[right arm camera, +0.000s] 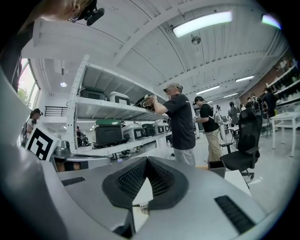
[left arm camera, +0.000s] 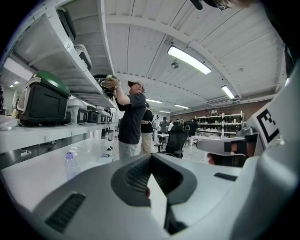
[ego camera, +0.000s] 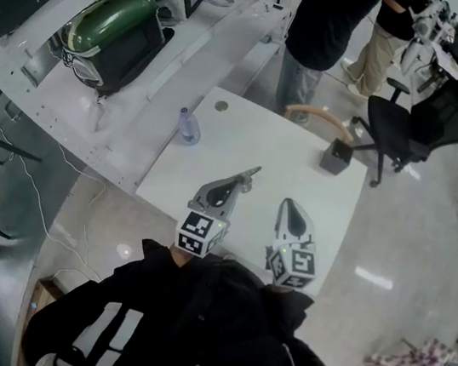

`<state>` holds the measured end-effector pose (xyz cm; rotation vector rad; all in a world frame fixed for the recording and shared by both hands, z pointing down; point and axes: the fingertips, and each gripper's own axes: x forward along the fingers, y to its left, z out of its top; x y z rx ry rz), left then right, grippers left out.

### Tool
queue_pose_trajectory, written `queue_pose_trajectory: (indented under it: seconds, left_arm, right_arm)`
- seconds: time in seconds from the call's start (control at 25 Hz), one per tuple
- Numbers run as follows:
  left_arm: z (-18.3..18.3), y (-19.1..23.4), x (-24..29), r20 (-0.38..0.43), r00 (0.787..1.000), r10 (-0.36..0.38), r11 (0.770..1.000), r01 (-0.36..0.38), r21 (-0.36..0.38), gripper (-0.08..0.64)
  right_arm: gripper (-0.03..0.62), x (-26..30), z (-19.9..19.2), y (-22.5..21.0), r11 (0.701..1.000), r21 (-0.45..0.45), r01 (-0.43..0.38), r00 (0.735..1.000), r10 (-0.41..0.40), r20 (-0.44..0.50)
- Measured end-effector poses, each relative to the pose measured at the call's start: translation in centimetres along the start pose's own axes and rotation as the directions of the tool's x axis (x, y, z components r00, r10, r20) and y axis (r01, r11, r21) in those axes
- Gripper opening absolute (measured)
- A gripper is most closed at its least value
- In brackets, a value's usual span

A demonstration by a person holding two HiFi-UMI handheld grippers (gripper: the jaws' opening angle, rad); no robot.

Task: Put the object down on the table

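A small clear bottle with a purple cap (ego camera: 188, 127) stands upright on the white table (ego camera: 245, 137), left of centre; it also shows at the left in the left gripper view as the bottle (left arm camera: 70, 164). My left gripper (ego camera: 250, 173) hovers over the table's near half with its jaws shut and nothing between them, well short of the bottle. Beside it, my right gripper (ego camera: 287, 204) is also shut and empty. In their own views the left gripper (left arm camera: 151, 158) and right gripper (right arm camera: 146, 160) show jaws pressed together.
A dark square container (ego camera: 336, 157) stands near the table's far right edge. Shelving with green and grey cases (ego camera: 115, 31) runs along the left. A person (ego camera: 322, 29) stands beyond the table's far side, with a black office chair (ego camera: 392, 130) to the right.
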<state>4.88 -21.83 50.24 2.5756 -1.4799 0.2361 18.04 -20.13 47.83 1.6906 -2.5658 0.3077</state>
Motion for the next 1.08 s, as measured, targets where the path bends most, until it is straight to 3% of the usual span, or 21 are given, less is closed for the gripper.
queue_pose_trajectory:
  seconds: [1.08]
  left_arm:
    - [-0.2, 0.7, 0.1, 0.021, 1.000, 0.013, 1.000, -0.013, -0.001, 0.002]
  right_arm:
    - [0.002, 0.5, -1.2, -0.7, 1.000, 0.003, -0.011, 1.000, 0.011, 0.006]
